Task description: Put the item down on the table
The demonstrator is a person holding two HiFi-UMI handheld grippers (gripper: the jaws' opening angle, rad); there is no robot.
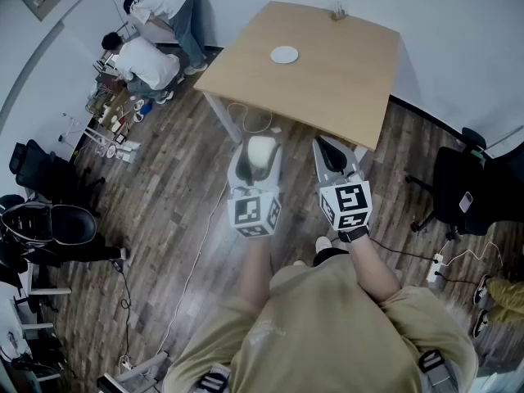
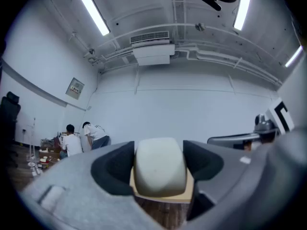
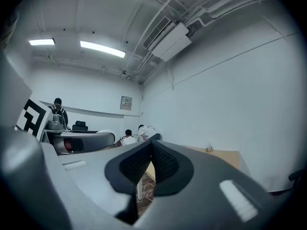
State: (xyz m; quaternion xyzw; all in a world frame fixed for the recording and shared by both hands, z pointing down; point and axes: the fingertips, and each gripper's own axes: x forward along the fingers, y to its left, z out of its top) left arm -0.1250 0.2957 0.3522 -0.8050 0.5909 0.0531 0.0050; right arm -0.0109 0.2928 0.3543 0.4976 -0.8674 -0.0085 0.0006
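Observation:
My left gripper (image 1: 260, 151) is shut on a cream-white rounded block (image 1: 262, 148), held above the wooden floor just short of the table's near edge. In the left gripper view the cream block (image 2: 159, 166) fills the gap between the two dark pads (image 2: 113, 168), and the left gripper (image 2: 160, 169) points up at the far wall. My right gripper (image 1: 332, 150) is shut with nothing in it, level with the left one. In the right gripper view its pads (image 3: 165, 165) meet, so the right gripper (image 3: 151, 161) holds nothing. The light wooden table (image 1: 327, 88) stands ahead.
A white round plate (image 1: 284, 54) lies on the table, with a small object (image 1: 337, 11) at its far edge. Two people (image 1: 151, 35) bend over clutter at the left wall. Black office chairs stand at the left (image 1: 49, 219) and right (image 1: 463, 187). Cables (image 1: 196, 260) cross the floor.

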